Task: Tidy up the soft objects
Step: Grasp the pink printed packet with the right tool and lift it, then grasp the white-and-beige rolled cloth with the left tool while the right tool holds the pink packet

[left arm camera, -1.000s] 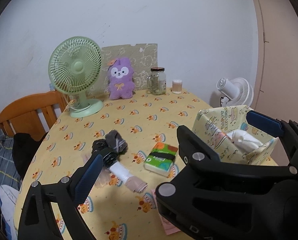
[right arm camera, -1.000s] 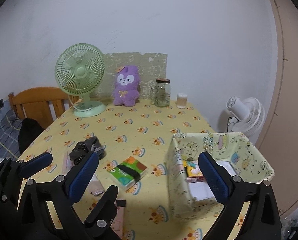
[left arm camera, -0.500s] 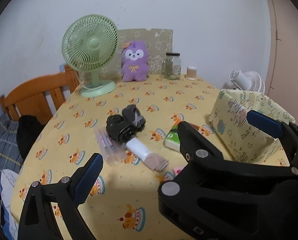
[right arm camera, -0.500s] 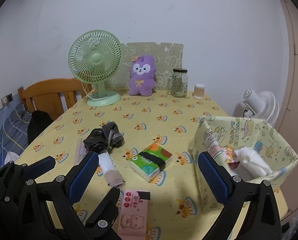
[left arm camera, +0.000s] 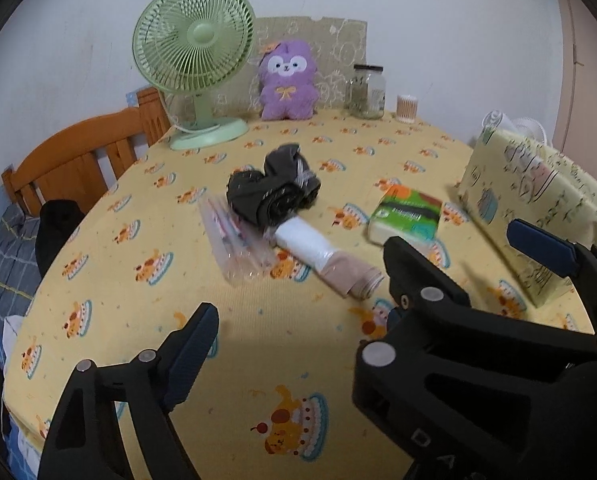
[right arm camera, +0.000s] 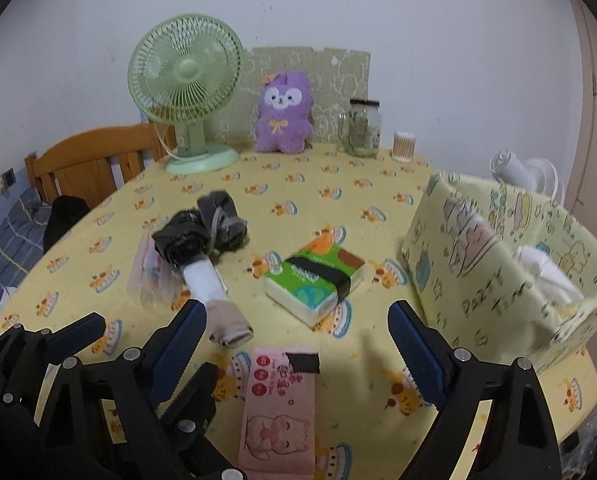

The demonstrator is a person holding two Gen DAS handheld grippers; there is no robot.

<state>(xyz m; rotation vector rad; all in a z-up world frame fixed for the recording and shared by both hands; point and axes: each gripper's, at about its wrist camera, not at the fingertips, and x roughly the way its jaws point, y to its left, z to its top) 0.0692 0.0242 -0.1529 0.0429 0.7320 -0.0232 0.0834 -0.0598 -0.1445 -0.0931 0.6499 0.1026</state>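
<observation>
On bench (right arm camera: 378, 168), mid-left: dark sock bundle (left arm camera: 272, 192), white-beige sock roll (right arm camera: 214, 292); tissue pack (right arm camera: 314, 280) centre, printed fabric box (right arm camera: 494, 280) right. My left claw (left arm camera: 362, 276) and right claw (right arm camera: 298, 336) both wide, closing, nothing between. I'd pinch roll across middle, firmly; knit squashes, slips. Pack crinkly, boxy.

Left gripper (left arm camera: 362, 300) and right gripper (right arm camera: 298, 340): angled downward, jaws wide, closing, empty.
</observation>
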